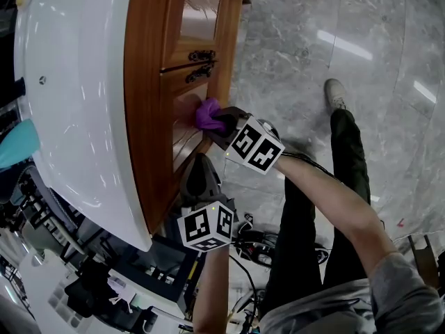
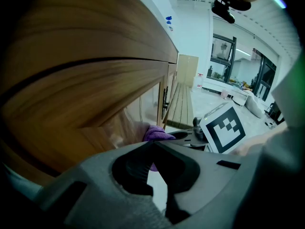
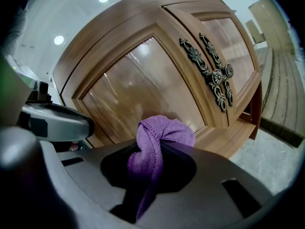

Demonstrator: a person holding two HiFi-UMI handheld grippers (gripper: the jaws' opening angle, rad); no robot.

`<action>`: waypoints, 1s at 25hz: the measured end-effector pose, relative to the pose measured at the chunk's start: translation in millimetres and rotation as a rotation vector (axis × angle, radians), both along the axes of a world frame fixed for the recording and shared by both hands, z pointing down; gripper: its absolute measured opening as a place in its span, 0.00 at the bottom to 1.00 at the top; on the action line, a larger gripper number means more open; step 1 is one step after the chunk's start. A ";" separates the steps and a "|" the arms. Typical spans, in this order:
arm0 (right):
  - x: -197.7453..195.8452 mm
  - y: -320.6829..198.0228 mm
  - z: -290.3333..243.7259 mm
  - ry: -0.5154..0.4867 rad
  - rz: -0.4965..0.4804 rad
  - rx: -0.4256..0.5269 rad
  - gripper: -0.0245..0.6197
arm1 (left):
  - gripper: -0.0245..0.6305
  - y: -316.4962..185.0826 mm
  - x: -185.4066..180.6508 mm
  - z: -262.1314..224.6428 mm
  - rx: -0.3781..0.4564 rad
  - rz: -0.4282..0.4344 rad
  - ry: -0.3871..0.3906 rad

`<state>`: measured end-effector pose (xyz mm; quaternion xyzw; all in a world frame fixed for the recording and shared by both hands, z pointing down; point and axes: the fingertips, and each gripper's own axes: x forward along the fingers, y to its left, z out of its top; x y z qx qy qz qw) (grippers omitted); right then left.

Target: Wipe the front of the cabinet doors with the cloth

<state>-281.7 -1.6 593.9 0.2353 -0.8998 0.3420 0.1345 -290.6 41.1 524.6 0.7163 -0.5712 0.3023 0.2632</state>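
A purple cloth [image 1: 207, 113] is bunched in my right gripper [image 1: 221, 122], which is shut on it. The cloth [image 3: 164, 130] presses against the lower glass panel [image 3: 138, 85] of the left wooden cabinet door [image 1: 149, 82], below the ornate dark handles [image 3: 214, 75]. My left gripper [image 1: 198, 169] hangs just below the right one, close to the door's lower edge. Its jaws meet at the tips with nothing between them [image 2: 154, 142]. In the left gripper view the cloth [image 2: 155, 132] and the right gripper's marker cube [image 2: 223, 128] show beyond those tips.
The cabinet has a glossy white top [image 1: 76, 82]. A person's leg and shoe [image 1: 335, 92] stand on the grey marble floor [image 1: 389, 61] to the right. Cables [image 1: 257, 245] and cluttered equipment [image 1: 83, 284] lie at the lower left.
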 end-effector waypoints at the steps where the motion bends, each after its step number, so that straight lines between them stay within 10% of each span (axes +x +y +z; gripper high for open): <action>1: 0.3 -0.6 -2.3 0.000 -0.001 0.007 0.13 | 0.05 0.1 0.3 -0.5 0.000 0.000 0.001; 25: 2.6 -7.6 -74.9 -0.078 -0.007 0.121 0.13 | 0.05 11.0 3.1 -12.1 0.005 0.006 -0.017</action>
